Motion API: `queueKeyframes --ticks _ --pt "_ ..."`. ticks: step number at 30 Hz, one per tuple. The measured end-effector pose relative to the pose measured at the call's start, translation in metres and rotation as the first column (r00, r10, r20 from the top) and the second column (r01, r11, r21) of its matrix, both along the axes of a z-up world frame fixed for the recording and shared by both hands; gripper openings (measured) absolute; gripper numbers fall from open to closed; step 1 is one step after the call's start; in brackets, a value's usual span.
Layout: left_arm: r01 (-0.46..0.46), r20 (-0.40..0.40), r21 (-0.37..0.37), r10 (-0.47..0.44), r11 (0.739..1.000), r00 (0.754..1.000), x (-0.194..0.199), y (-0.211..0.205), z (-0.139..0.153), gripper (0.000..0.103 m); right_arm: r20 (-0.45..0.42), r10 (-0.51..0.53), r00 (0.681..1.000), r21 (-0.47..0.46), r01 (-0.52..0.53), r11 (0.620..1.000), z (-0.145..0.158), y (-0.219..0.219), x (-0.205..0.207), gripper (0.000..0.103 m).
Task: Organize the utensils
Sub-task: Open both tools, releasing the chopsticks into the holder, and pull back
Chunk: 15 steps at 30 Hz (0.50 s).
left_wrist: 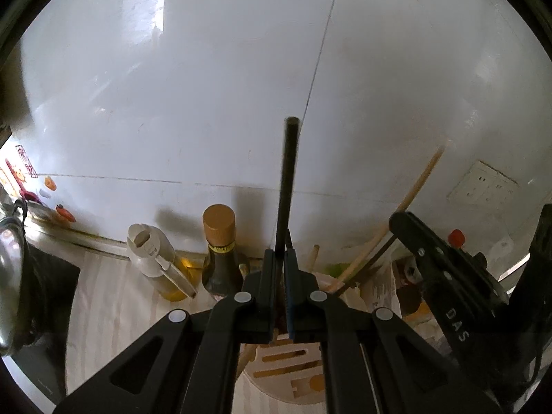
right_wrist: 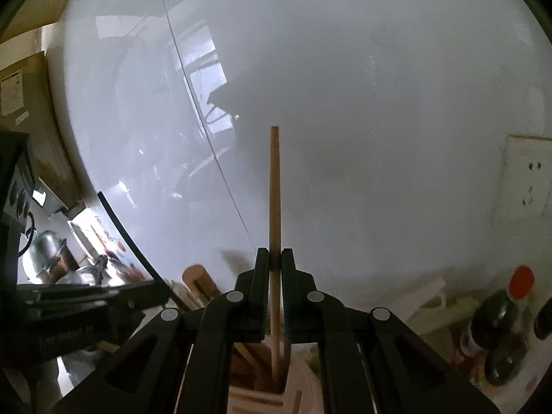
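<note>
Both black two-finger tongs are clenched, the left gripper [left_wrist: 280,258] on a slim black chopstick [left_wrist: 289,179], the right gripper [right_wrist: 275,258] on a pale wooden chopstick [right_wrist: 275,186] (each near-upright), poised over the slotted wooden utensil holder [left_wrist: 286,362]; next, I judge, lower and release.

Premises are a home kitchen. Glossy white wall tiles [left_wrist: 207,103] stand ahead of the left claw, with an oil dispenser bottle [left_wrist: 158,262] and a brown-capped sauce bottle [left_wrist: 219,252] just left of its tips and a wall socket [left_wrist: 483,186] upper right. Left of the right claw sit steel pots [right_wrist: 45,255]; lower right, a red-capped dark bottle [right_wrist: 500,324].
</note>
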<state>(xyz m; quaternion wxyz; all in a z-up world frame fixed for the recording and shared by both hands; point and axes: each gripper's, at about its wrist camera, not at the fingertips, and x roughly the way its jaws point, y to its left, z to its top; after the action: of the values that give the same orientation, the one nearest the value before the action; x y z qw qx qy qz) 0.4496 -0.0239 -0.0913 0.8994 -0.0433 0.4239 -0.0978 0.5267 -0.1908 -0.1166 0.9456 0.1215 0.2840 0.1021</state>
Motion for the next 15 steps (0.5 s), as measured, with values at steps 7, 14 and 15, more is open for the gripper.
queueKeyframes --ticks 7,14,15 --pt "-0.024 0.018 0.016 0.024 1.000 1.000 -0.013 0.002 0.008 0.007 -0.032 -0.006 0.999 0.003 0.007 1.000 0.003 -0.008 -0.023 0.008" --pt "-0.101 0.051 0.090 0.097 0.991 0.994 -0.034 0.009 0.013 0.058 -0.078 -0.076 0.994 -0.008 0.076 0.997 0.012 -0.024 -0.053 0.032" --pt "-0.117 0.065 0.095 0.111 0.989 0.992 -0.037 0.011 0.014 0.081 -0.087 -0.083 0.993 -0.013 0.082 0.997 0.013 -0.025 -0.055 0.036"
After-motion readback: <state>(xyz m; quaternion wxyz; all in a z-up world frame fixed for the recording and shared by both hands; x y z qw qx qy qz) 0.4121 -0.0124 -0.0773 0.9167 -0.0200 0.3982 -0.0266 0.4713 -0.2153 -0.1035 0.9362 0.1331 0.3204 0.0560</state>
